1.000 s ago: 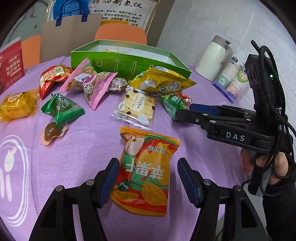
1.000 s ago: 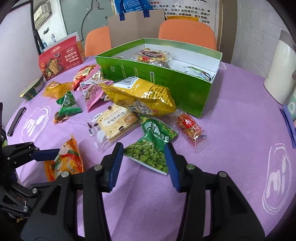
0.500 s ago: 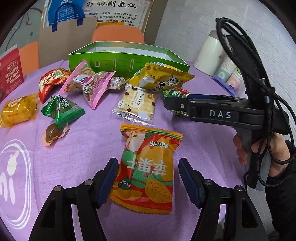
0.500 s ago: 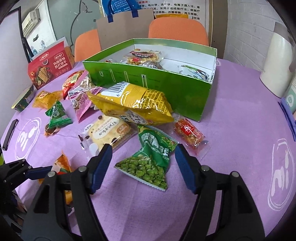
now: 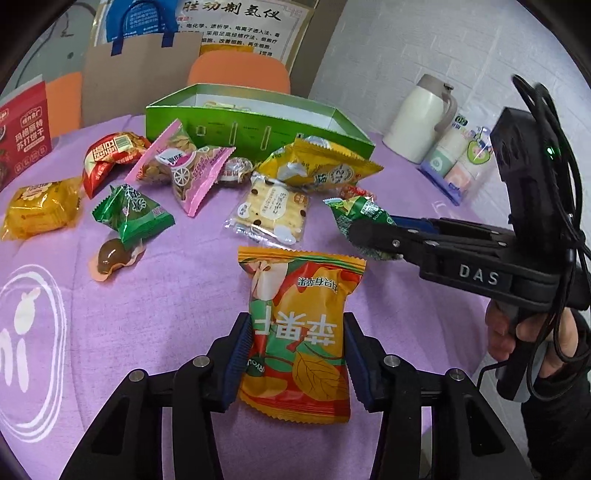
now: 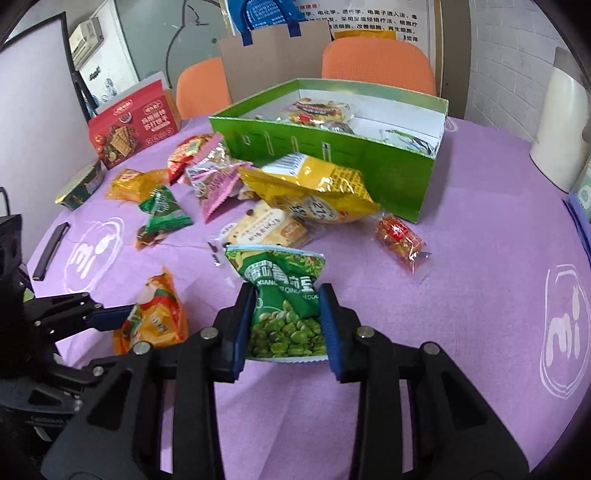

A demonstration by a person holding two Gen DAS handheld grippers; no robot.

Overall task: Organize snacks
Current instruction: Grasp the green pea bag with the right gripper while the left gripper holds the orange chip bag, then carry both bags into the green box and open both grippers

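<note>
Two packets are pinched at once: the left gripper is closed on the orange packet, the right gripper on the green pea bag. From the green box, both lie on the near side, long axes pointing toward it, the pea bag nearer.

Office meeting room: orange chairs, wall poster, branded tablecloth.

orange snack pack flat, green pea pack pinched
</note>
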